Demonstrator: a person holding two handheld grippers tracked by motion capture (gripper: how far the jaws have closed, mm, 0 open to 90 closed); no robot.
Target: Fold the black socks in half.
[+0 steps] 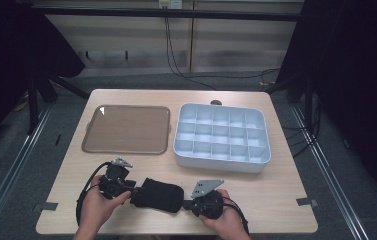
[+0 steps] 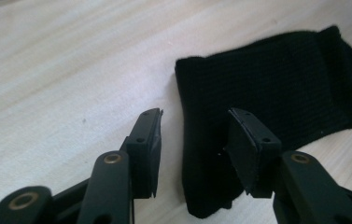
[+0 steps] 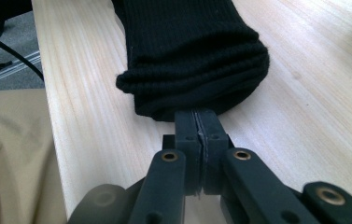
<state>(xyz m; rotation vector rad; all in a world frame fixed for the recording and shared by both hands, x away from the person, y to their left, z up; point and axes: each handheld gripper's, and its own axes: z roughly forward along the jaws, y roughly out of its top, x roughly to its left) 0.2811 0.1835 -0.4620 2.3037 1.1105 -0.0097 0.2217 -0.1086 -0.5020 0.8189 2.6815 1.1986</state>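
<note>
We took the black sock [image 1: 157,195] as our landmark, since everything near our hands was arranged around it. It lay on the counter [image 1: 271,195] close to the near edge, well short of the brown tray [image 1: 126,129] and the white divided box [image 1: 221,136] farther back. Its long axis ran across in front of us, left to right, tilting slightly nearer toward its right end.

At the sock's left end we held the left tool [image 1: 121,186]. In the left gripper view that tool [image 2: 194,135] stood with its jaws apart, one pad over bare wood and the other over the sock's [image 2: 276,93] edge, so the fabric's left border sat in the gap without being pinched. We judged that closing there would depend on the edge staying between the pads; the tool only needed to drop and shut.

At the sock's right end we held the right tool [image 1: 188,204]. In the right gripper view its [image 3: 197,122] jaws were pressed together on the rolled end of the sock [image 3: 187,51]. How much cloth sat between the pads was hidden under the bulging folds.

The left tool was nearer the free end. Whether the sock was one layer, folded or a pair we could not tell, and the box's cells looked empty as far as we could see.
</note>
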